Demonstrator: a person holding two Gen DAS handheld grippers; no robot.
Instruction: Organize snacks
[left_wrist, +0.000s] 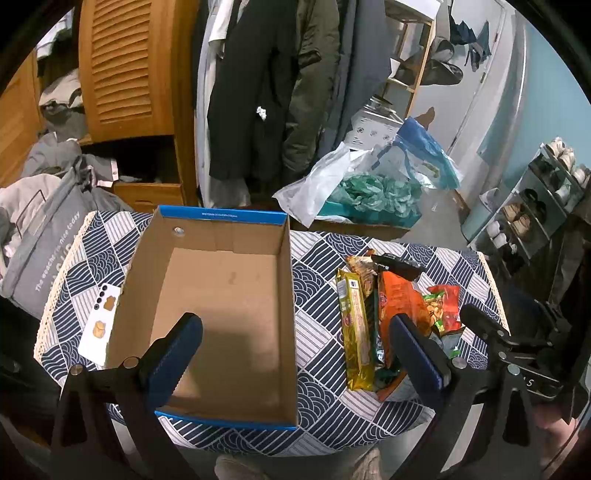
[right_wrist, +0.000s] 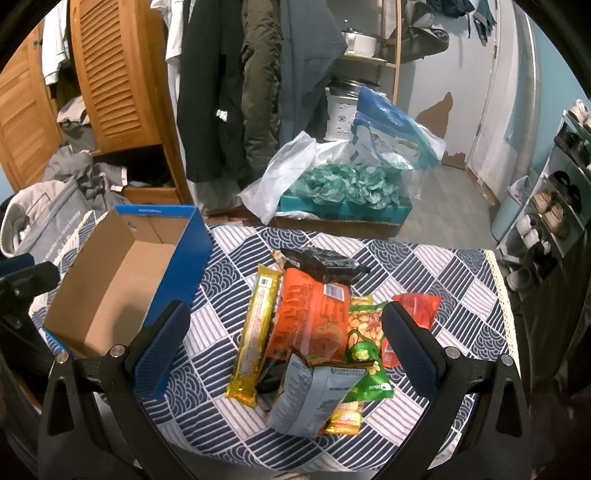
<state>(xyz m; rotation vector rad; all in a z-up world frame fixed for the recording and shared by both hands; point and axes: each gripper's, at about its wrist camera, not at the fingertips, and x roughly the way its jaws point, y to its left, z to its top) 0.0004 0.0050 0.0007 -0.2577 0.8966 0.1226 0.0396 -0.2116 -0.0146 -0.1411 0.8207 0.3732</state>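
Several snack packets lie heaped on the patterned tablecloth (right_wrist: 424, 266), and the cardboard box (left_wrist: 218, 295) meant to take them stands empty beyond the left gripper (left_wrist: 291, 354), whose fingers are spread wide with nothing between them. The right gripper (right_wrist: 284, 347) hangs over the heap, likewise spread and holding nothing; the orange packet (right_wrist: 314, 314) sits squarely between its fingers, the long yellow packet (right_wrist: 255, 332) nearer its left finger, the green nut packet (right_wrist: 364, 350) just inside its right finger. A good first pick, I judge, is the yellow packet: it lies at the heap's edge, so the fingers can close across its narrow width without dragging neighbours. The grey-blue bag (right_wrist: 310, 398) seems to rest on top of others, though the overlap is hard to read. Close gently; crisp film slips and crushes. Carry left to the box.
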